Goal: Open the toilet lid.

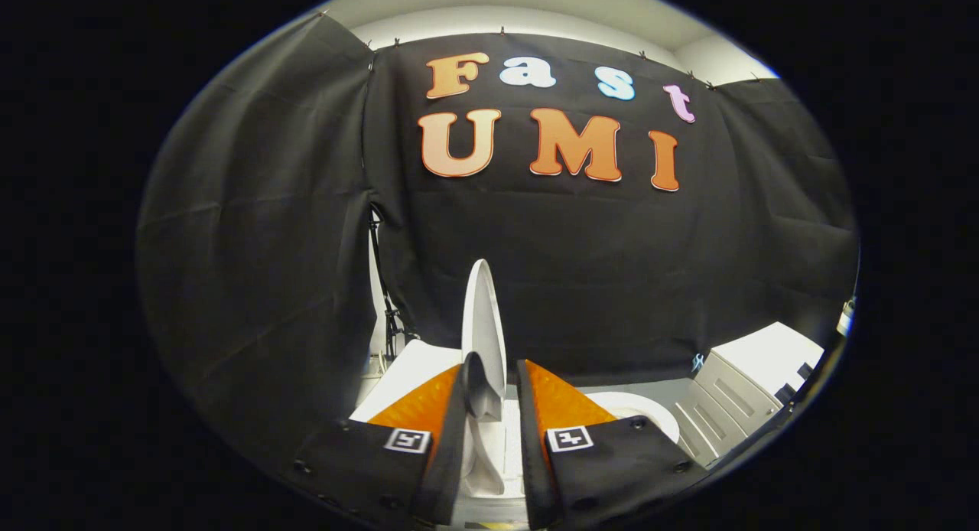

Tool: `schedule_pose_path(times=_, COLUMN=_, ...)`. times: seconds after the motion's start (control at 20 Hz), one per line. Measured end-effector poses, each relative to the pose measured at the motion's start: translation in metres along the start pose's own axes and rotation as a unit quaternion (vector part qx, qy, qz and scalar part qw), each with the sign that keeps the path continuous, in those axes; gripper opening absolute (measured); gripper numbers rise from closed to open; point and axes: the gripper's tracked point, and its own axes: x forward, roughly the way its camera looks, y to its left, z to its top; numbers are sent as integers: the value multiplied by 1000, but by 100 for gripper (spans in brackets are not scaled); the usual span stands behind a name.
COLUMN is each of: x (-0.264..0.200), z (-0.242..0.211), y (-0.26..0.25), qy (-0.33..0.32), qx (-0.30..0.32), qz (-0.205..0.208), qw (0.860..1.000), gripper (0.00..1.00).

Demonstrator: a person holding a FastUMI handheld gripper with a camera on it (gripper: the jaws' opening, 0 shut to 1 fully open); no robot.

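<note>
The white toilet lid [483, 324] stands raised almost upright and shows edge-on, rising from between my fingers against the black cloth wall. My gripper [493, 382] straddles its lower edge. The left orange finger [428, 401] lies against the lid's left face. The right orange finger [554, 401] sits beside the lid with a thin strip of white showing between them, so the jaws stand slightly open around the lid rather than pressed on it. The white toilet seat and bowl rim [639, 412] lie low to the right of the fingers.
A white cabinet with panelled front [753, 374] stands to the right of the toilet. A white surface [405, 366] lies left of the lid. Cables [386, 301] hang at a gap in the black cloth behind it.
</note>
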Motion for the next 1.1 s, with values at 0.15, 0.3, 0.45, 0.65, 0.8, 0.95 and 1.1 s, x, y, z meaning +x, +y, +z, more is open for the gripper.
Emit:
schedule_pose_path(times=0.15, x=-7, z=12, y=-4, qy=-6, qx=16, qz=12, qw=1000, gripper=69)
schedule_pose_path(times=0.3, x=-16, z=25, y=-9, qy=-5, qx=28, qz=28, qw=999, gripper=90)
schedule_pose_path(times=0.45, x=-26, z=43, y=-28, qy=-16, qx=25, qz=20, qw=999, gripper=98)
schedule_pose_path(times=0.65, x=-38, z=66, y=-60, qy=-38, qx=20, qz=8, qw=999, gripper=99)
schedule_pose_path(times=0.8, x=-43, z=74, y=-89, qy=-41, qx=31, qz=3, qw=999, gripper=99)
schedule_pose_path(times=0.95, x=-49, z=84, y=-122, qy=-47, qx=34, qz=-8, qw=998, gripper=99)
schedule_pose_path(times=1.1, x=-56, z=90, y=-150, qy=-53, qx=34, qz=-10, qw=998, gripper=99)
